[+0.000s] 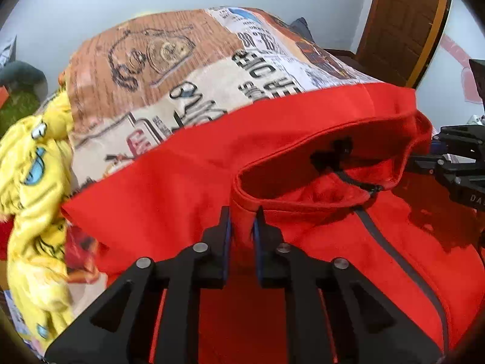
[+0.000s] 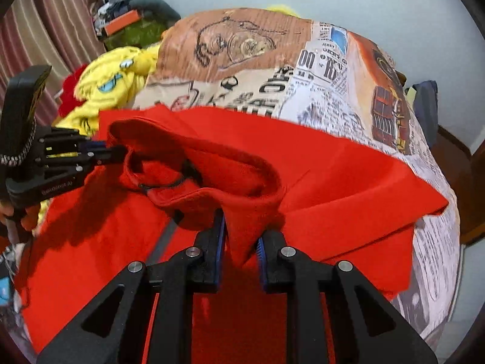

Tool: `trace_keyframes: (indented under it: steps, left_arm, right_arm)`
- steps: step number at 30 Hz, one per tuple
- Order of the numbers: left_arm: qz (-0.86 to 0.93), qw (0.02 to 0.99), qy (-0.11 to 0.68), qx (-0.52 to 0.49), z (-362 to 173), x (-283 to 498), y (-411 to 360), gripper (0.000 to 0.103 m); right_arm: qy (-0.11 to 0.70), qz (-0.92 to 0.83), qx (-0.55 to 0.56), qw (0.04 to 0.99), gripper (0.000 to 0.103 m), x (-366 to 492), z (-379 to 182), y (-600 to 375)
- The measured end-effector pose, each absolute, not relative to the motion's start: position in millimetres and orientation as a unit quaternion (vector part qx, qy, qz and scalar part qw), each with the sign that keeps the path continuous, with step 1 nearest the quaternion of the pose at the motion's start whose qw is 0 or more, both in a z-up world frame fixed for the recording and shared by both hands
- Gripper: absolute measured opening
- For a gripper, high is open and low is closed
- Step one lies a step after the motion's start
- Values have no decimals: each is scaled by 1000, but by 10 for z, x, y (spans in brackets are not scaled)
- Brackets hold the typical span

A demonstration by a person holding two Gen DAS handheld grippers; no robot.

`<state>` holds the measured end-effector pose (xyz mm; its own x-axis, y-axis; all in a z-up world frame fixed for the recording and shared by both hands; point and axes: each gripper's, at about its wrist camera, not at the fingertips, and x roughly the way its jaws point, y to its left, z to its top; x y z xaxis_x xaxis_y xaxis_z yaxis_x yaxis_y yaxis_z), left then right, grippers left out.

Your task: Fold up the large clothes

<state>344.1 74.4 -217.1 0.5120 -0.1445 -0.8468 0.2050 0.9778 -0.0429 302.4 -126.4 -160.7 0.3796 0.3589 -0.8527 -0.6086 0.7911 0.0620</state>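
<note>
A red fleece jacket point(image 1: 348, 242) with a dark zip lies on a bed, its collar raised. My left gripper point(image 1: 242, 221) is shut on a fold of the jacket at the collar's left side. My right gripper point(image 2: 241, 230) is shut on the jacket point(image 2: 333, 182) at the collar's right side. In the left wrist view the right gripper point(image 1: 424, 160) reaches in from the right edge. In the right wrist view the left gripper point(image 2: 118, 151) reaches in from the left, at the collar.
A printed bedspread point(image 1: 182, 69) covers the bed behind the jacket. Yellow cartoon-print cloth point(image 1: 36, 182) is bunched at the left. A wooden door point(image 1: 403, 21) stands at the back right. A striped curtain point(image 2: 45, 30) and piled items point(image 2: 133, 21) are at the back left.
</note>
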Motion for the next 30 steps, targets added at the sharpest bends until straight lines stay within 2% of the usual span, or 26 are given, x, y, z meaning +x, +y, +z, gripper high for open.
trace_keyframes:
  steps: [1,3,5,11,17,21,25,30]
  left_arm:
    - [-101,868,486,30,-2200,3406,745,19]
    - [-100,863,494,27,-2259,3342,764,36]
    - [-97,859,502,23,-2300,3280,798,41]
    - [-88,848,522,13,-2275,3024,1022,41]
    - [-58,871,487,-12,-1819,2960,1354,42]
    - [-34,889,456,-21,-1534,3122,1488,47]
    - [-35,891,452,-33,-1465,3448,1501,47]
    - [-47,877,478,-21,-1742,3847,1330,48]
  right_arm:
    - [470,294,-137,821,23,2983,-1605,-1276]
    - [468,290,-152,821,25,2918,-1601,-1298]
    - [467,287,-164,820,25,2864,-1584,-1324]
    - [478,305,-152,809,25,2757,-1455,-1474]
    - [451,305,-136,828,25,2758,-1180,-1587]
    - [425,299,-102,848,25,2881,-958,-1633]
    - [414,281,-80,862,37,3079,-881,-1581]
    - [436,270,-65,856,39,3305,-1086,-1457]
